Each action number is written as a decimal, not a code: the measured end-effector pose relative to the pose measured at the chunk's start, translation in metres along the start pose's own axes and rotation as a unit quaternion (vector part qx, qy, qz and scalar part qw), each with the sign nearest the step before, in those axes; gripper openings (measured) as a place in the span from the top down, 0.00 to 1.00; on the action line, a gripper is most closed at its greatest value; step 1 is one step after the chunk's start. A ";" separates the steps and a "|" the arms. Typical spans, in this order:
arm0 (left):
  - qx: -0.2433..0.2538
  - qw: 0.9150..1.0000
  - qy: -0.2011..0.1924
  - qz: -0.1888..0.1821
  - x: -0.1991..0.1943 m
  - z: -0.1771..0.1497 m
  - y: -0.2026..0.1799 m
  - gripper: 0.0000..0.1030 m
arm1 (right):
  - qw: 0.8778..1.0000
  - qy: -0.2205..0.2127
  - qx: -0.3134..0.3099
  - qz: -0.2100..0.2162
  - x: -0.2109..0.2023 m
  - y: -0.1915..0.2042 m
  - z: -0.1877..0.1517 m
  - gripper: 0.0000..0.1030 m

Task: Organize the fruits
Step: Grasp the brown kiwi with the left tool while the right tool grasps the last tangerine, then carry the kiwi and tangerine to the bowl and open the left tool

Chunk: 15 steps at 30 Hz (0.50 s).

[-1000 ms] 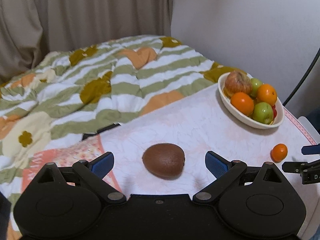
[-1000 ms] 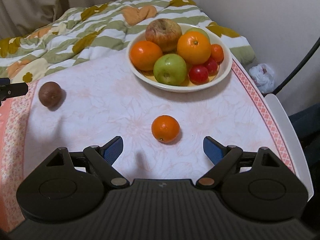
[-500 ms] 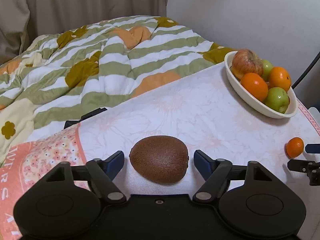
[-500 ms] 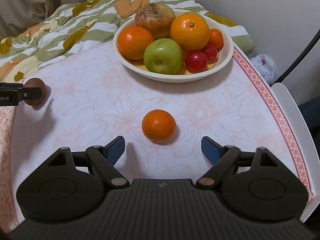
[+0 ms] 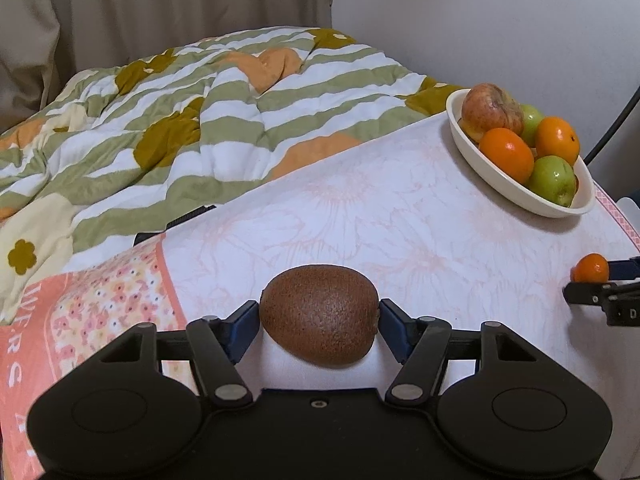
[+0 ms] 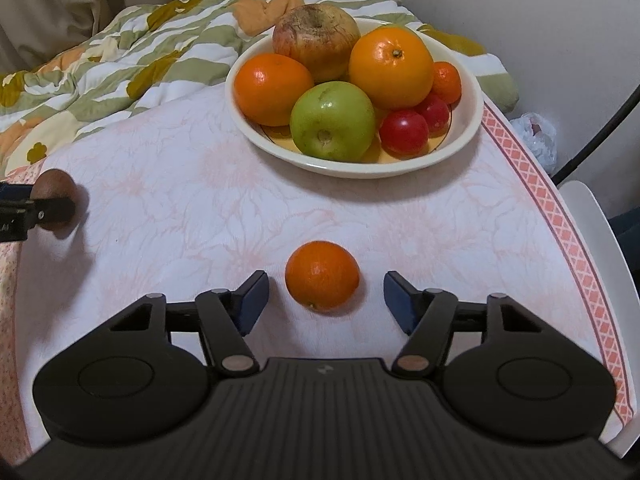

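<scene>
Left wrist view: my left gripper [image 5: 319,322] closes its blue pads on the fuzzy brown oval kiwi [image 5: 320,320] on the flowered tablecloth [image 5: 400,216]. My right gripper [image 6: 325,300], closing, straddles the small dimpled tangerine [image 6: 322,275], untouched. The cream bowl [image 6: 472,120] holds apples, oranges and tomatoes.

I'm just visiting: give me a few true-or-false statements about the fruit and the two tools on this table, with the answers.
1. The left tool has a kiwi between its pads. True; it is closing, pads at the kiwi's ends.
2. The right tool already squeezes the small orange. False; it is closing, but gaps remain on both sides.
3. The bowl holds a green apple. True.
4. The bowl is empty. False; it holds several fruits.
</scene>
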<state>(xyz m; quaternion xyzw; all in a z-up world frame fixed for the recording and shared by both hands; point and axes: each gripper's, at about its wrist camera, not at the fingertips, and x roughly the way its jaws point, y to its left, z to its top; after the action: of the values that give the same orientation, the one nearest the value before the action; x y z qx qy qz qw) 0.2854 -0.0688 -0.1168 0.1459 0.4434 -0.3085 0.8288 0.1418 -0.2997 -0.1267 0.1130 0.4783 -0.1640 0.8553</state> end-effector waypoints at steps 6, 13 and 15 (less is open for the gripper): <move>-0.016 1.000 0.000 0.002 -0.009 -0.011 0.001 0.34 | 1.000 -0.007 -0.017 -0.006 -0.001 0.006 0.002 0.48; -0.023 1.000 -0.005 0.004 -0.024 -0.022 -0.004 0.34 | 1.000 -0.015 -0.019 -0.003 -0.008 0.008 0.001 0.49; -0.026 1.000 -0.012 0.004 -0.031 -0.024 -0.006 0.34 | 1.000 -0.021 -0.020 -0.001 -0.015 0.009 0.001 0.49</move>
<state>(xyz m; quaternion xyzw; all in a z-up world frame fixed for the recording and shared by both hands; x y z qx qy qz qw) 0.2531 -0.0485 -0.1044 0.1223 0.4408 -0.2957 0.8386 0.1386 -0.2890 -0.1128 0.0915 0.4637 -0.1575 0.8671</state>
